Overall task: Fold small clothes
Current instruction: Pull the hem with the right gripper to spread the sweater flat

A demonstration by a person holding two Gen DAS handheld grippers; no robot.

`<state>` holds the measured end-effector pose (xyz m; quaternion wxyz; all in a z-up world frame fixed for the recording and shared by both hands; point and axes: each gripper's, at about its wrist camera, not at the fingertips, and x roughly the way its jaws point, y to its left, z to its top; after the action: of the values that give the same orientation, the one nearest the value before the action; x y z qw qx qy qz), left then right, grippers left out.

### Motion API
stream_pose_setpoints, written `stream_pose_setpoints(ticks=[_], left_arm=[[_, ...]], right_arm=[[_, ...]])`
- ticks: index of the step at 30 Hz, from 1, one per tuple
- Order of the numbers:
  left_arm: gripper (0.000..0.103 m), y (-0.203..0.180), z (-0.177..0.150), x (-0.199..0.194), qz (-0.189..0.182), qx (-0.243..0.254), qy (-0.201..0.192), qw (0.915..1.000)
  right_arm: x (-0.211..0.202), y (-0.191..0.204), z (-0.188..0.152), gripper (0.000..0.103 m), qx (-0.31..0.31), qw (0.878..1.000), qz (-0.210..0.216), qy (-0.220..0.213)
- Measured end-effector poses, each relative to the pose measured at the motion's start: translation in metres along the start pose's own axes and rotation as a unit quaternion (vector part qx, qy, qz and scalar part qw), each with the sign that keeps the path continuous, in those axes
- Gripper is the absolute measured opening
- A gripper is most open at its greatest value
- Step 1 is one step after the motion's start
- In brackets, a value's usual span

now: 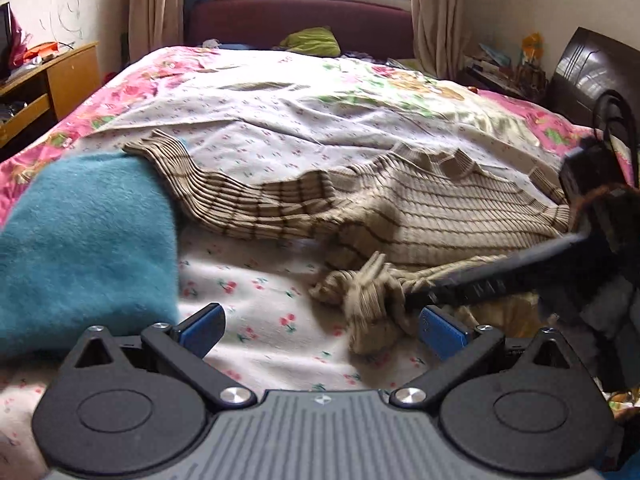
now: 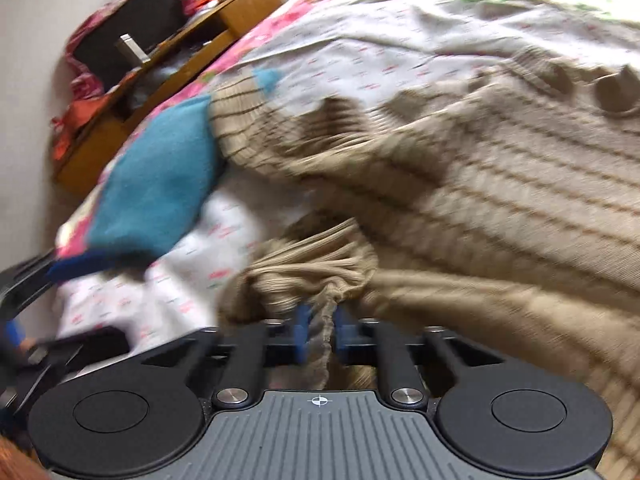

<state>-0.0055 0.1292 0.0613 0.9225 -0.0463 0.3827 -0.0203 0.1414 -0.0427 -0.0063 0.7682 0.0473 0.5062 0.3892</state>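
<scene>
With the right gripper pinching only a thin bunch of the striped sweater and the left gripper gaping empty, that fabric could have slipped free.

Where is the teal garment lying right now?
In the left wrist view the teal garment lies at the left on the floral bedsheet, with one sleeve of the striped beige sweater next to it.

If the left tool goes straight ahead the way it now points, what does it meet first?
Most likely the bare cherry-print sheet just ahead of the open left tool. The bunched end of the striped beige sweater lies slightly to the right and might brush its right finger; depth is hard to judge.
</scene>
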Motion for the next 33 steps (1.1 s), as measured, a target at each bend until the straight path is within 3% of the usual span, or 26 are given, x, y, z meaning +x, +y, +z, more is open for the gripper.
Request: stream_pose_setpoints(ticks=[7, 12, 18, 23, 27, 28, 30, 33], left_arm=[[0.103, 0.003, 0.016, -0.017, 0.011, 0.016, -0.038, 0.9991], [0.103, -0.01, 0.025, -0.021, 0.003, 0.038, -0.05, 0.998], [0.103, -0.04, 0.016, 0.009, -0.013, 0.075, -0.012, 0.9971], [0.103, -0.061, -0.012, 0.041, -0.009, 0.11, 0.058, 0.9923], [0.103, -0.068, -0.022, 0.046, 0.004, 0.136, 0.077, 0.9878], [0.103, -0.069, -0.022, 0.048, 0.007, 0.14, 0.083, 0.9866], [0.103, -0.068, -0.02, 0.051, 0.015, 0.129, 0.098, 0.9867], [0.103, -0.069, -0.024, 0.051, 0.01, 0.131, 0.111, 0.9851]], right_arm=[[-0.01, 0.065, -0.029, 0.007, -0.051, 0.994, 0.096, 0.02], [-0.001, 0.096, -0.049, 0.007, -0.07, 0.987, 0.134, 0.046], [-0.015, 0.103, -0.074, 0.011, -0.065, 0.979, 0.183, 0.065], [-0.052, 0.083, -0.086, 0.011, -0.028, 0.99, 0.14, 0.015], [-0.098, 0.051, -0.095, 0.011, 0.031, 0.995, 0.083, -0.056], [-0.106, 0.042, -0.099, 0.012, 0.054, 0.994, 0.067, -0.066], [-0.125, 0.024, -0.107, 0.012, 0.091, 0.99, -0.006, -0.11], [-0.154, -0.001, -0.123, 0.012, 0.144, 0.974, -0.06, -0.165]])
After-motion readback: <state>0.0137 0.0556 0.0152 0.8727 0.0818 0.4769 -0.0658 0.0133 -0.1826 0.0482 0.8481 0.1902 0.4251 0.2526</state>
